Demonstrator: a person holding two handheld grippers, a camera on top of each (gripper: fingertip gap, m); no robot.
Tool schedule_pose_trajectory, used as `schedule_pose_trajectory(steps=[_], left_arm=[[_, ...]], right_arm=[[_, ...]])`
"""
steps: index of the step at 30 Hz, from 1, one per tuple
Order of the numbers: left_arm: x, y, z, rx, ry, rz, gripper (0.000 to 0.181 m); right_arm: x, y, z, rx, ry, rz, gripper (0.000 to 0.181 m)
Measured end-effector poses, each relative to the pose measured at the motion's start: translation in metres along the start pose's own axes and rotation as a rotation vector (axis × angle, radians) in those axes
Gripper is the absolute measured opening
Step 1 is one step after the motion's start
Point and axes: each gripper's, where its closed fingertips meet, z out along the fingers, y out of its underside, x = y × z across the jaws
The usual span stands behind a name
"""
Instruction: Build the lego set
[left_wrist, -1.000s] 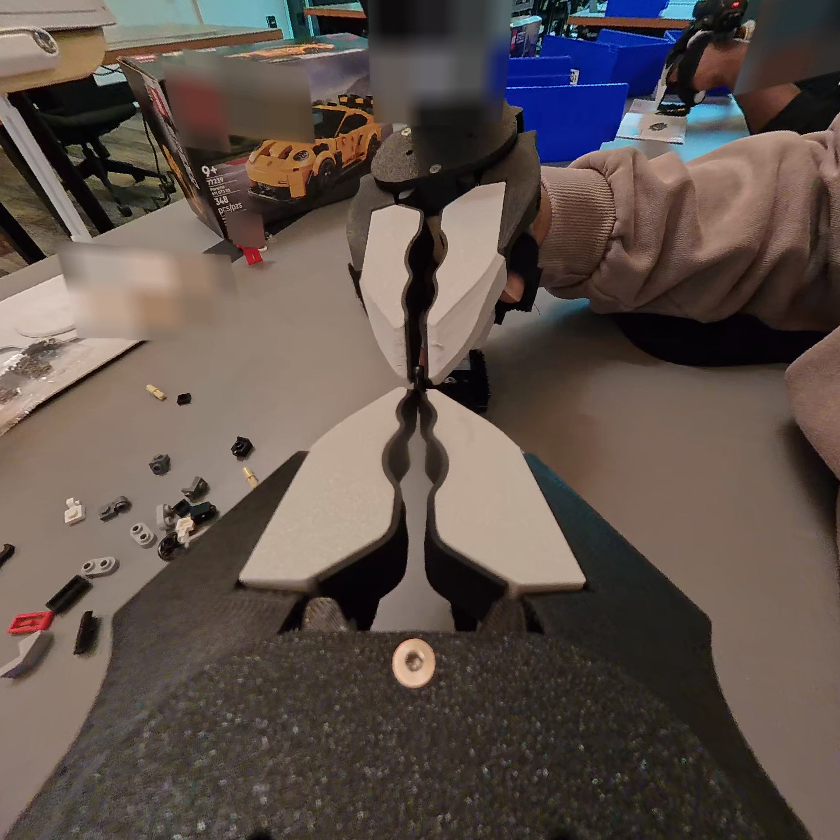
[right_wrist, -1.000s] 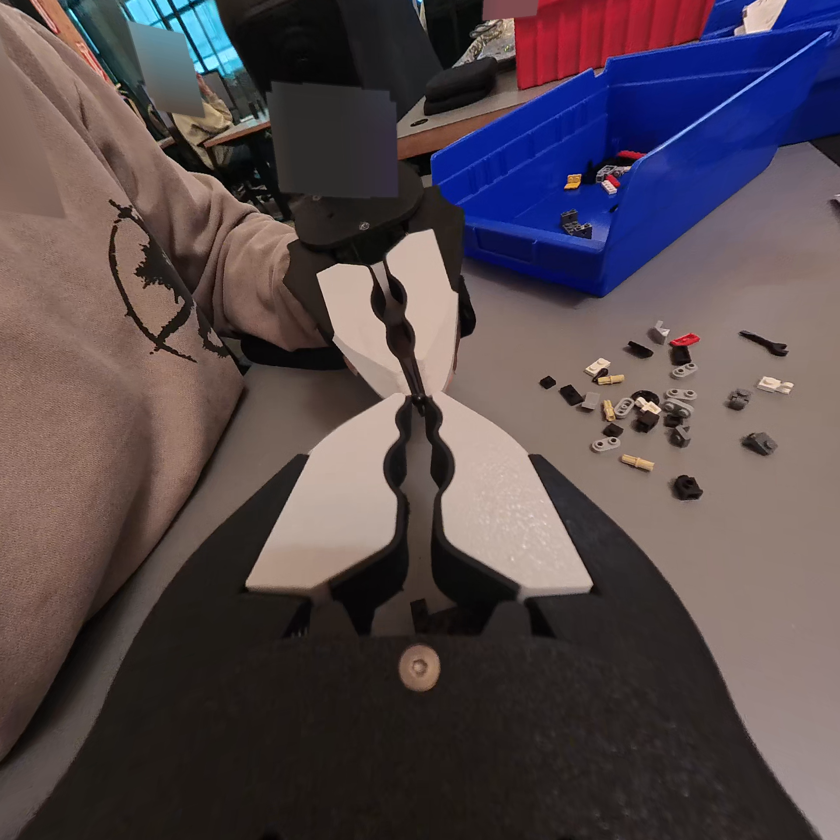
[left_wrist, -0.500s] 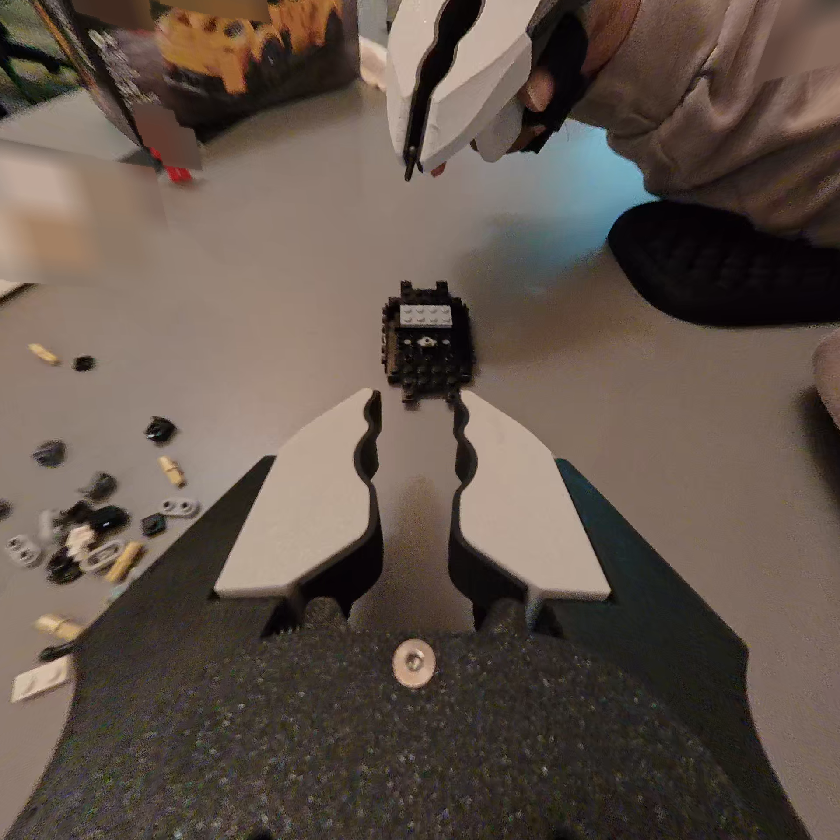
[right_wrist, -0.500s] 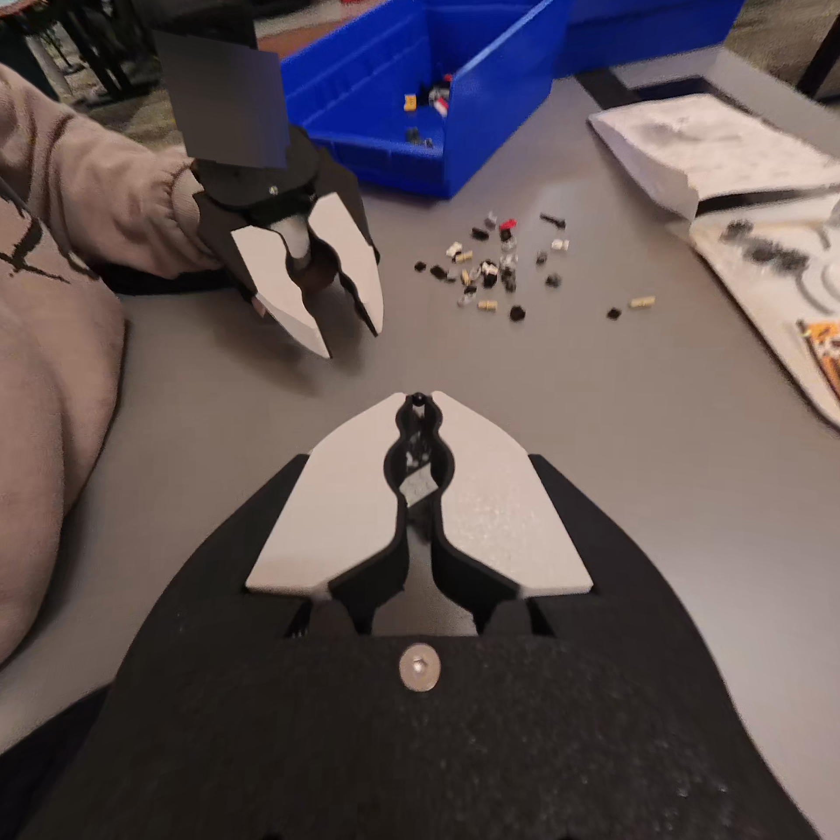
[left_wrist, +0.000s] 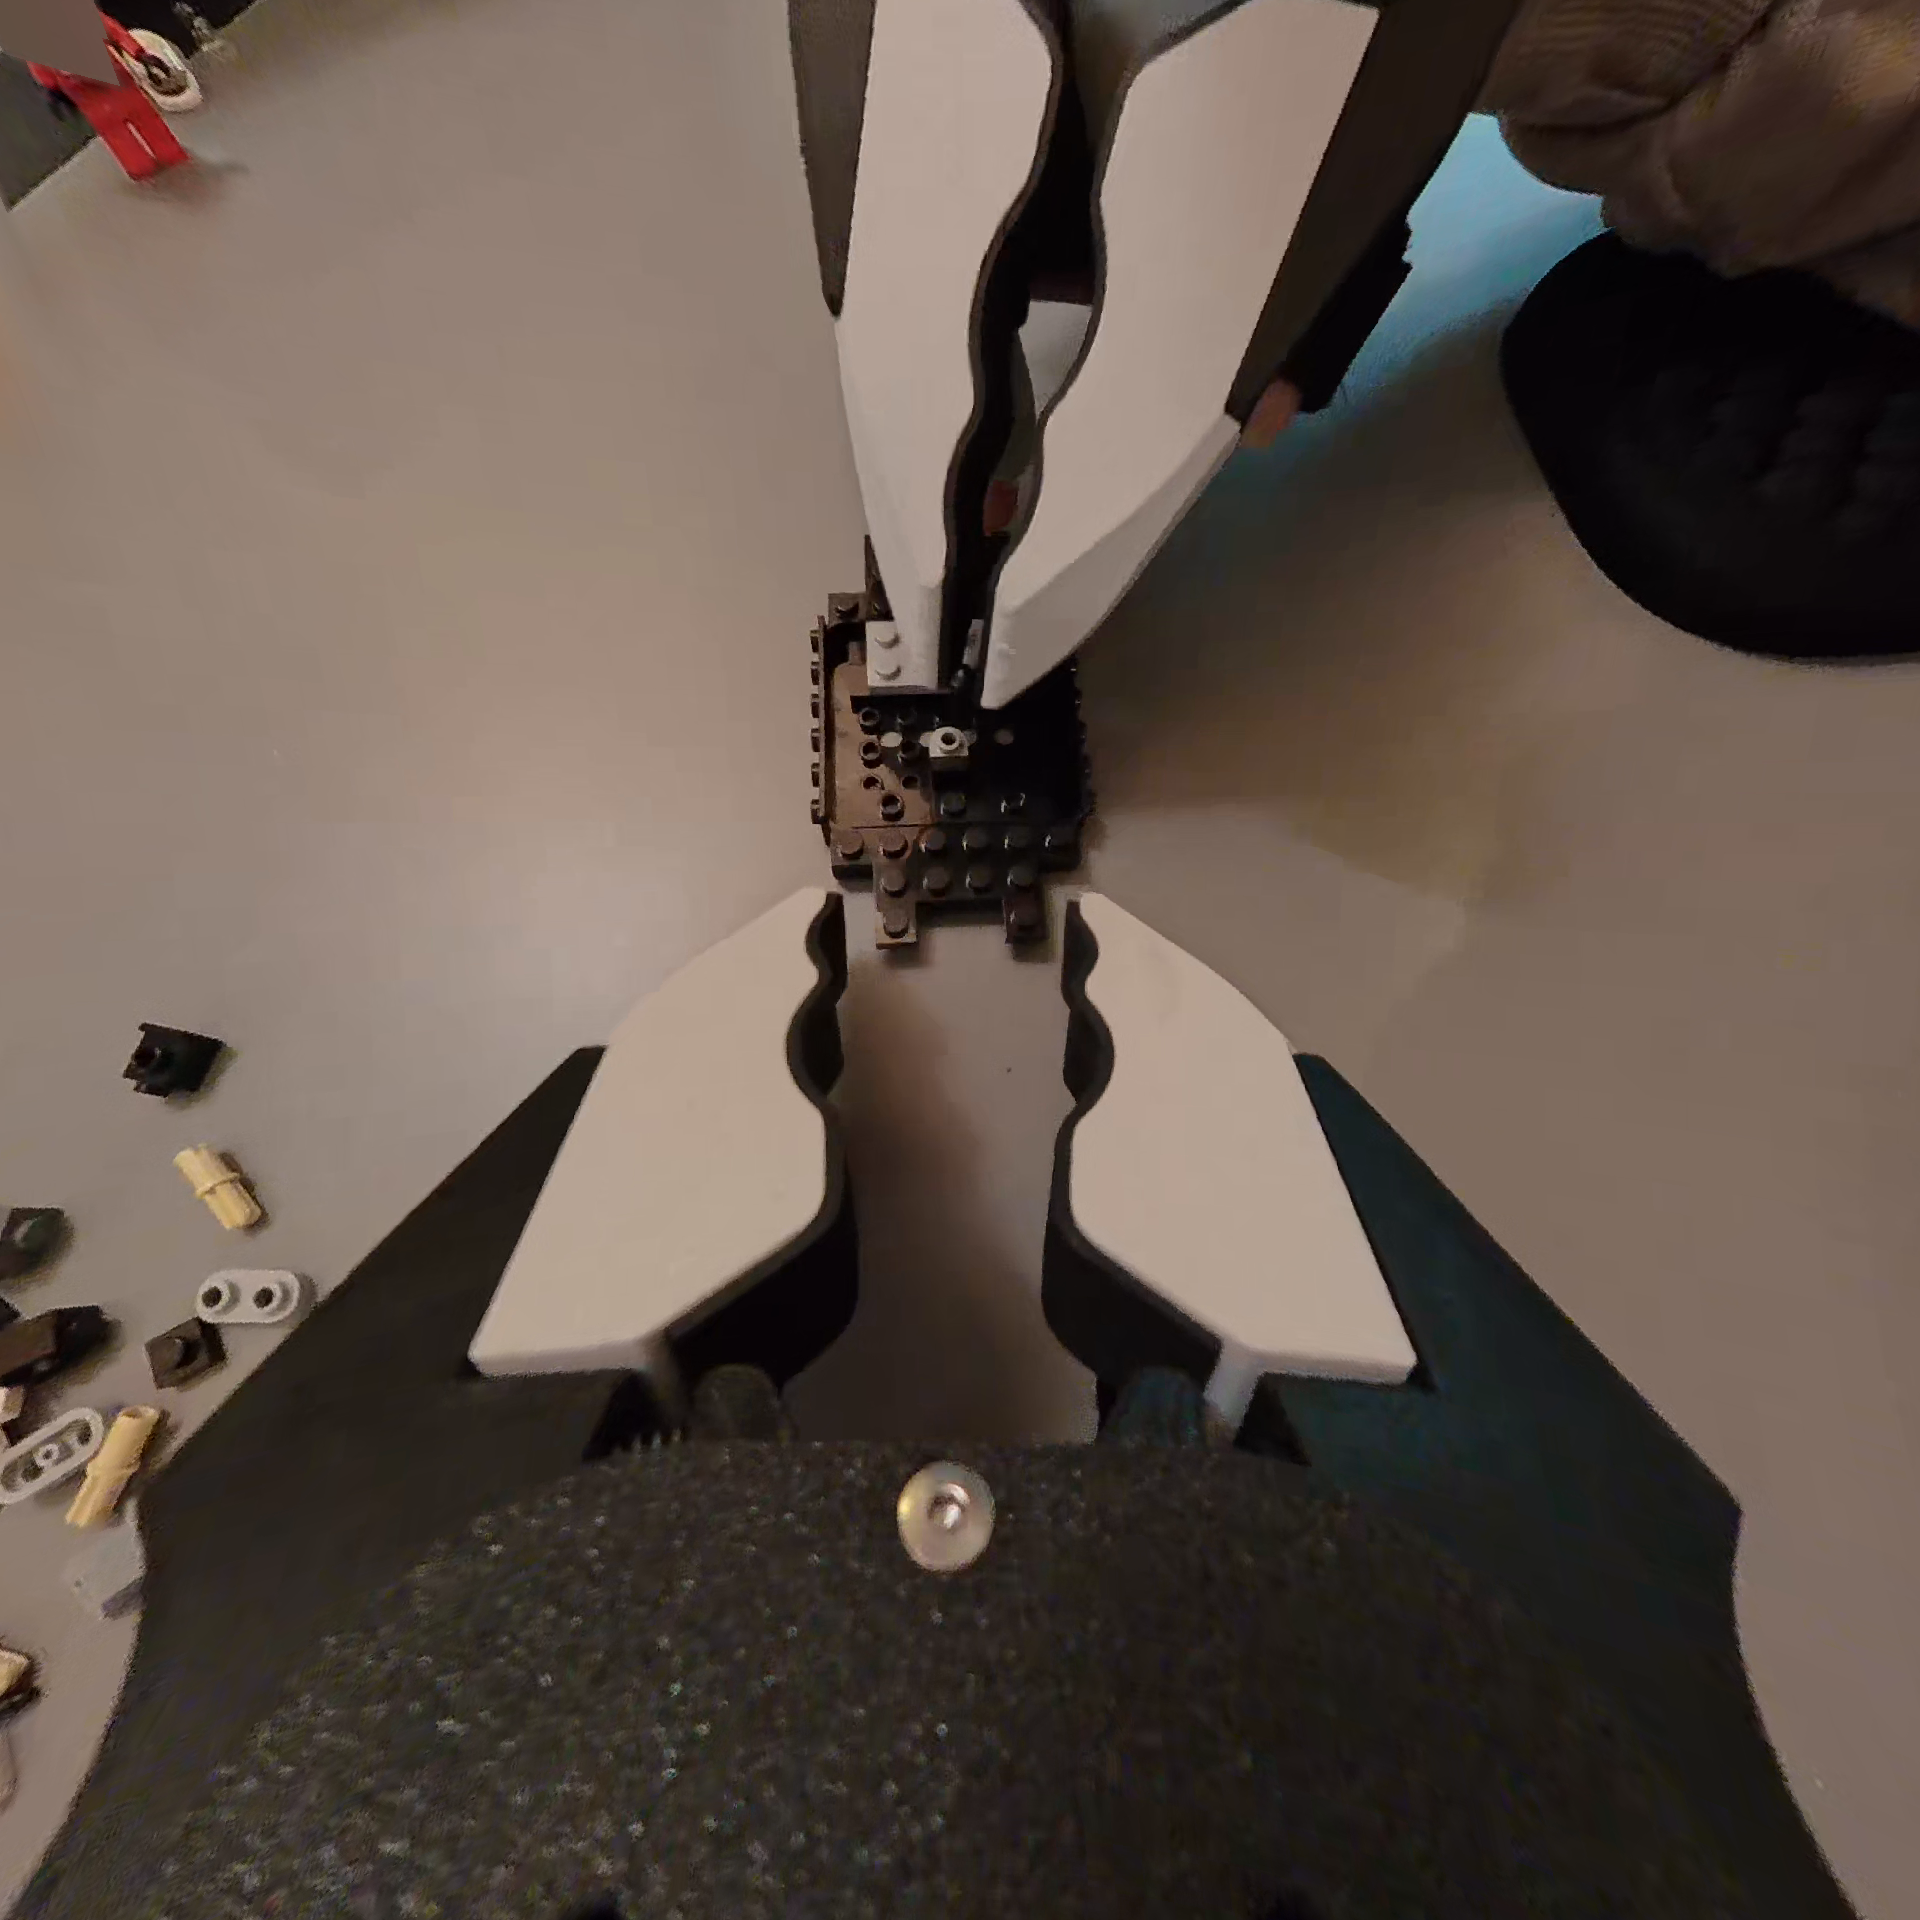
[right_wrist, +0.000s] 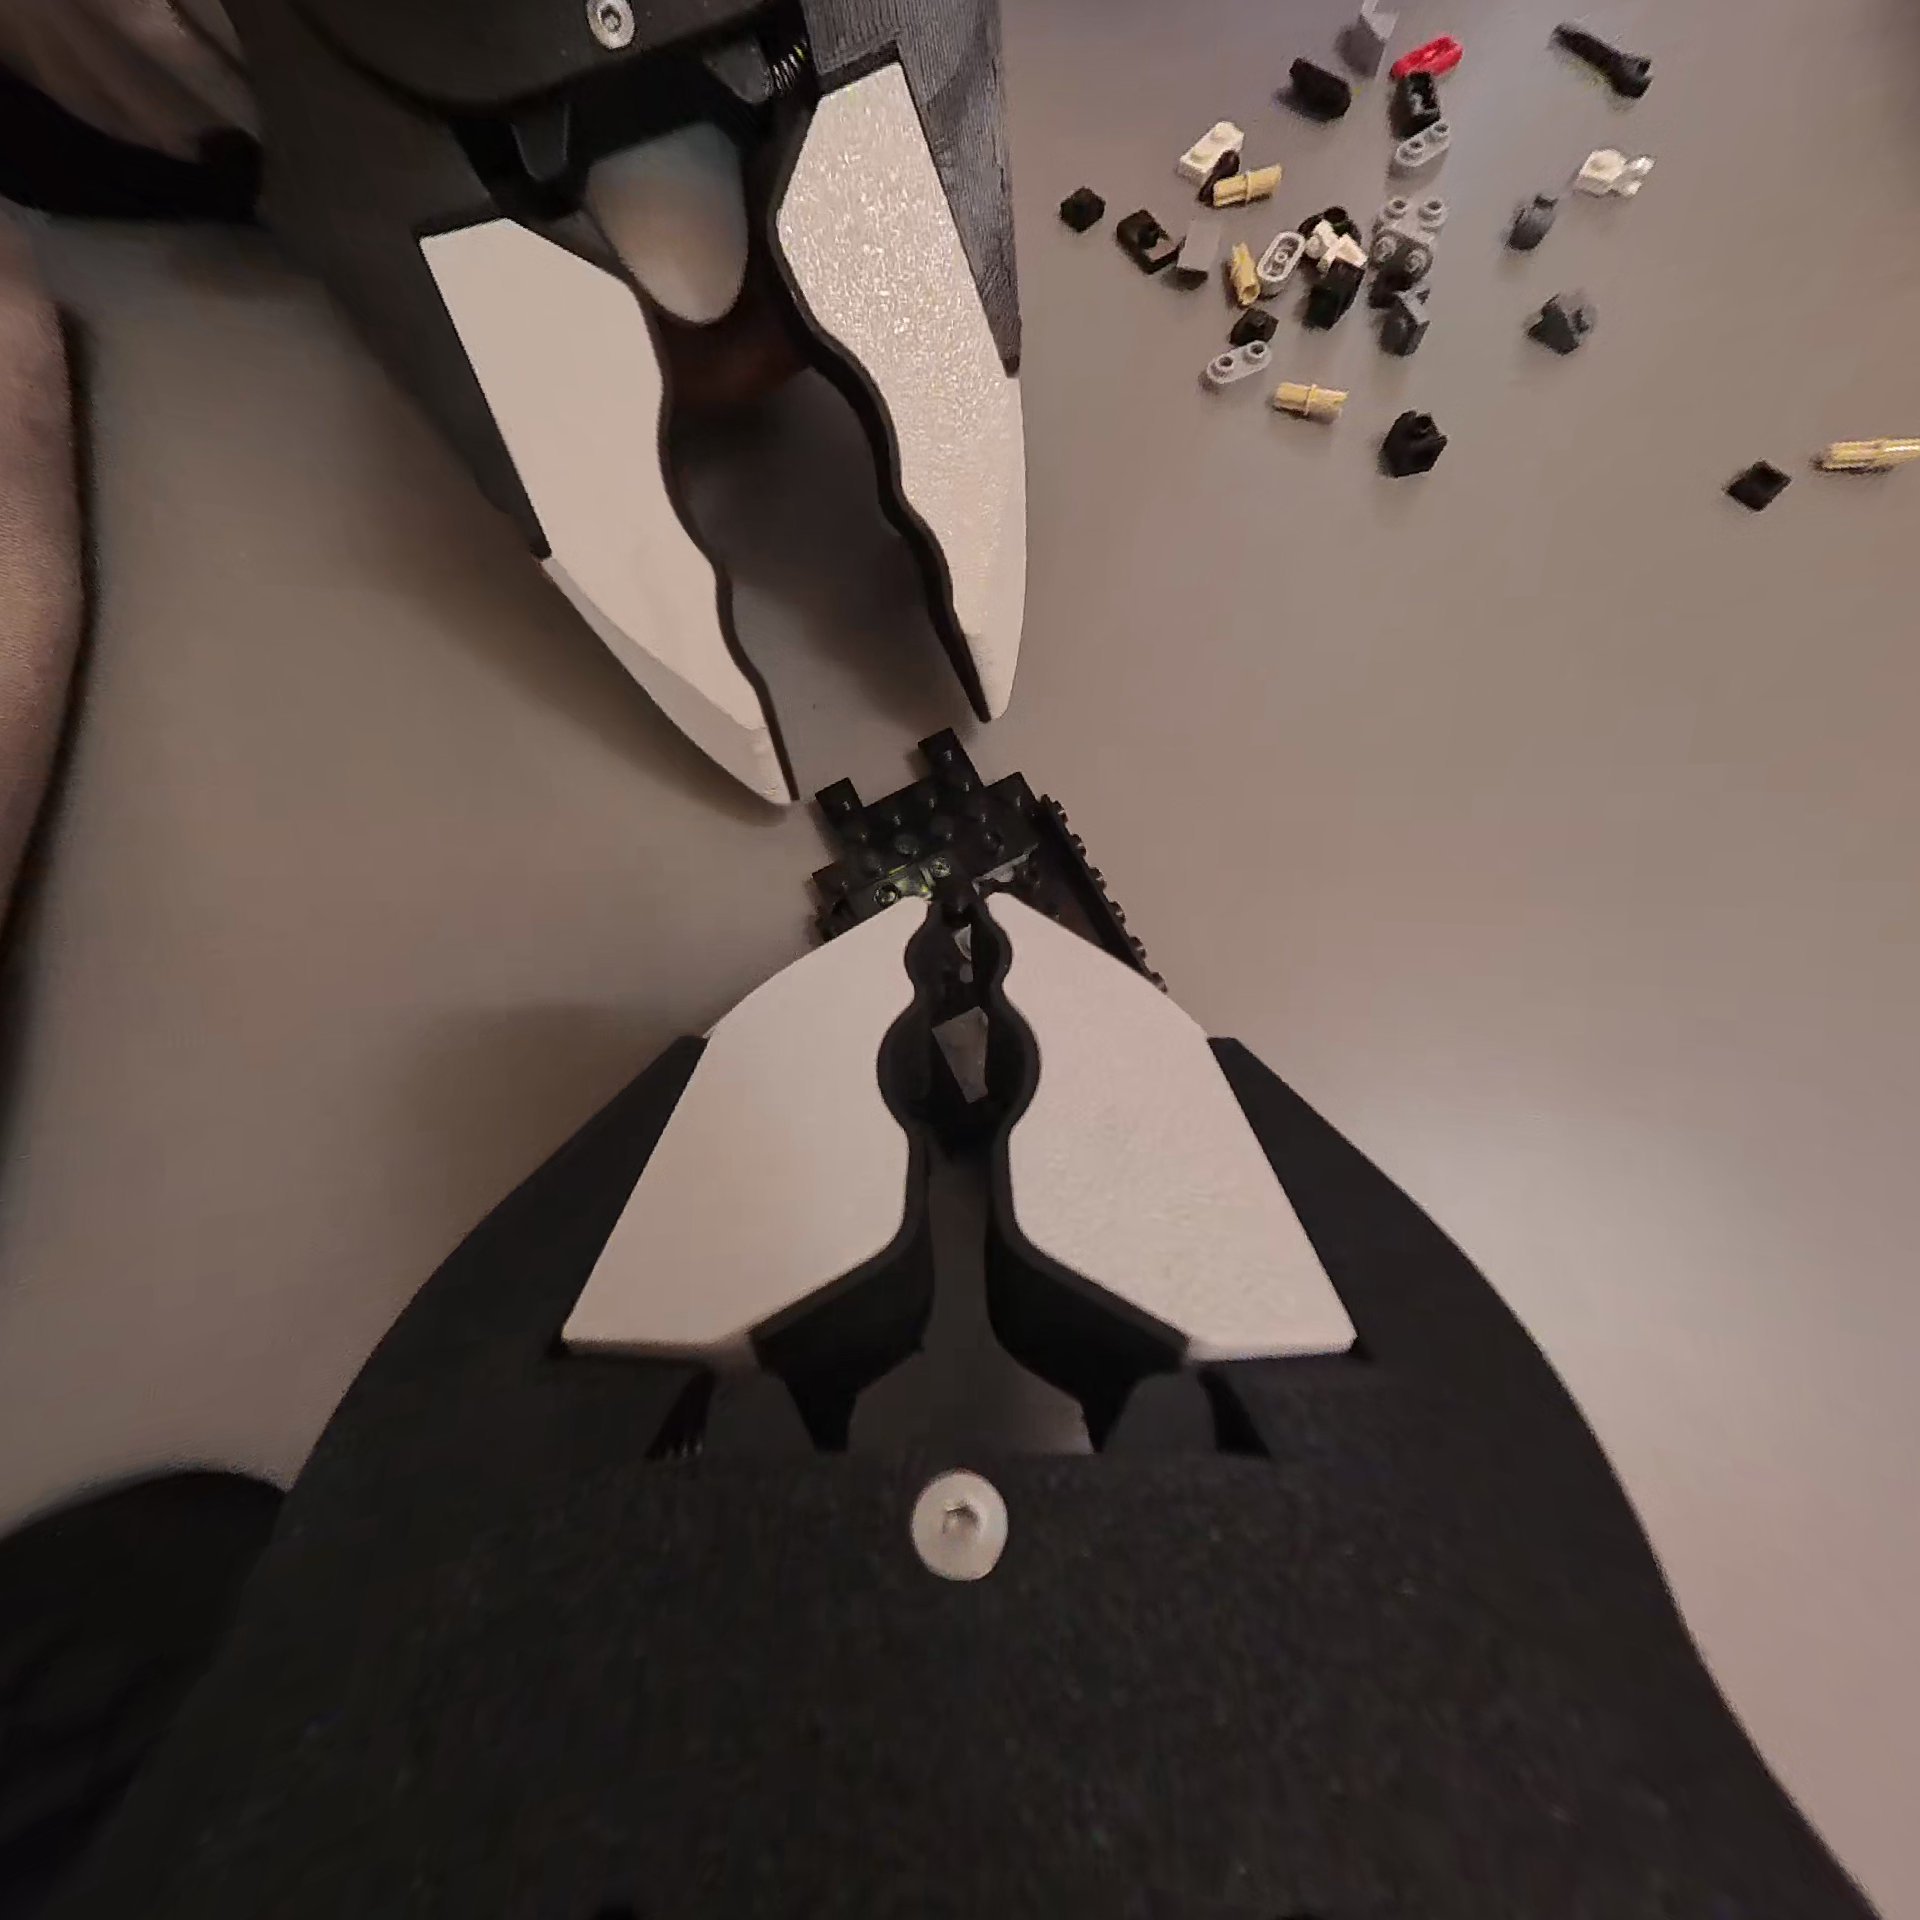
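Note:
A black lego assembly (left_wrist: 951, 810) with a small grey piece on top lies on the grey table. My left gripper (left_wrist: 951, 909) is open and empty, its fingertips just short of the assembly's near end. My right gripper (right_wrist: 956, 906) is shut on a small black piece (right_wrist: 954, 920) and holds it tip-down on top of the assembly (right_wrist: 935, 821). In the left wrist view the right gripper (left_wrist: 961, 675) comes down from above onto the far part of the assembly. In the right wrist view the left gripper (right_wrist: 883, 750) stands open at the assembly's far end.
Several loose lego pieces (left_wrist: 213, 1184) lie at the left, and show at the upper right in the right wrist view (right_wrist: 1320, 260). A red piece (left_wrist: 135, 145) lies far left. A black pad (left_wrist: 1714, 447) and a person's sleeve (left_wrist: 1714, 104) are at the right. There is about 4 cm between the tips of the two grippers.
The grippers were tip to tip in the air. The left opened and let go of the small black piece. Both have come down to the assembly, the right keeping the piece.

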Motion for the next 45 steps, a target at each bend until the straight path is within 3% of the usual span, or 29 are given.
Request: schedule_pose_trajectory(steps=[19, 35, 45], left_arm=[[0.002, 0.001, -0.006, 0.022, 0.016, -0.014, 0.036], [0.001, 0.003, -0.012, 0.036, 0.017, -0.032, 0.035], [-0.001, 0.012, -0.013, -0.013, -0.01, -0.014, 0.035]], right_arm=[[0.003, 0.009, 0.008, -0.21, 0.007, -0.03, 0.005], [0.005, 0.005, 0.015, -0.532, -0.046, -0.154, 0.005], [0.004, 0.0, 0.021, -0.585, -0.065, -0.199, 0.005]])
